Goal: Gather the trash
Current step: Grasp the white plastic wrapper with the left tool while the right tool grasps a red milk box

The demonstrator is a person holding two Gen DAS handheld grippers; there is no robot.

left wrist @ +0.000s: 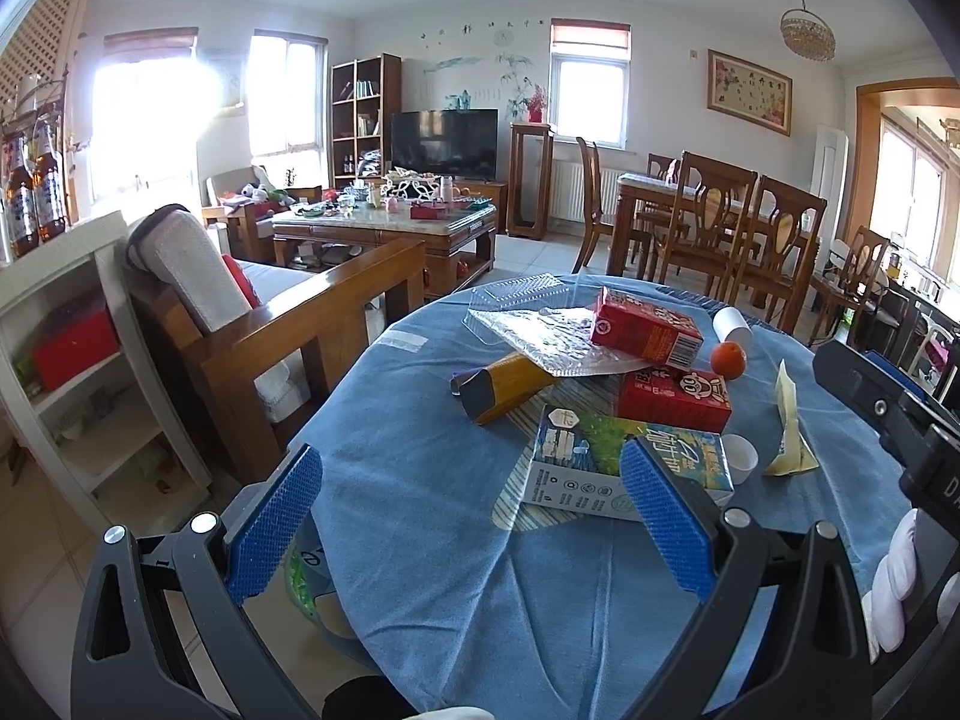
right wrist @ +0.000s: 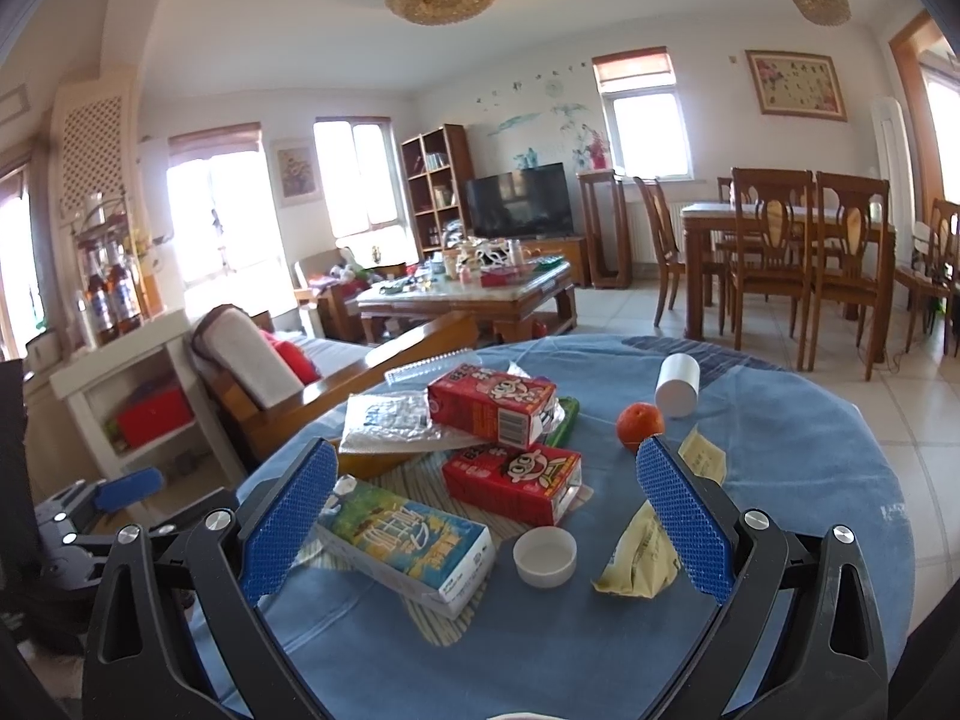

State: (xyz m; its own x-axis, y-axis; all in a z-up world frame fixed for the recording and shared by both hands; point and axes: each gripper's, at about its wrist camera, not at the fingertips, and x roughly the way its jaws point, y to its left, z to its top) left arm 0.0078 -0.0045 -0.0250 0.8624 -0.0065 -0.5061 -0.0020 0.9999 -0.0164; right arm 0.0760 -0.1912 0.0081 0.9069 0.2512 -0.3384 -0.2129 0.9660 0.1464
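Nearest the lens, the left tongs [left wrist: 474, 516] hang with their blue-padded fingers spread wide and nothing between them, over the near edge of a round worktop draped in blue cloth [left wrist: 432, 540]. The right tongs [right wrist: 486, 519] are likewise spread apart and empty above the same cloth. The trash lies in a loose heap around the middle of the worktop. Closest is a flat white-and-green printed carton [right wrist: 408, 546] lying on its side, with a small white plastic cap [right wrist: 545, 556] just beside it and a crumpled pale-yellow wrapper [right wrist: 642, 558] beyond that, beneath the right tongs' right finger. Behind the carton, two red drink cartons with a cartoon face sit one partly over the other: the lower red carton [right wrist: 513, 483] on the cloth, the upper red carton [right wrist: 489, 405] resting on a crinkled clear plastic bag [right wrist: 384, 420]. In the left wrist view an orange-brown cardboard sleeve with a dark open end [left wrist: 498, 387] lies tilted at the left of the heap, and a clear ribbed plastic tray [left wrist: 516, 294] sits at the far side, possibly under the bag. A small orange fruit [right wrist: 639, 423] rests near a tipped white paper cup [right wrist: 678, 385], both apart from the heap.
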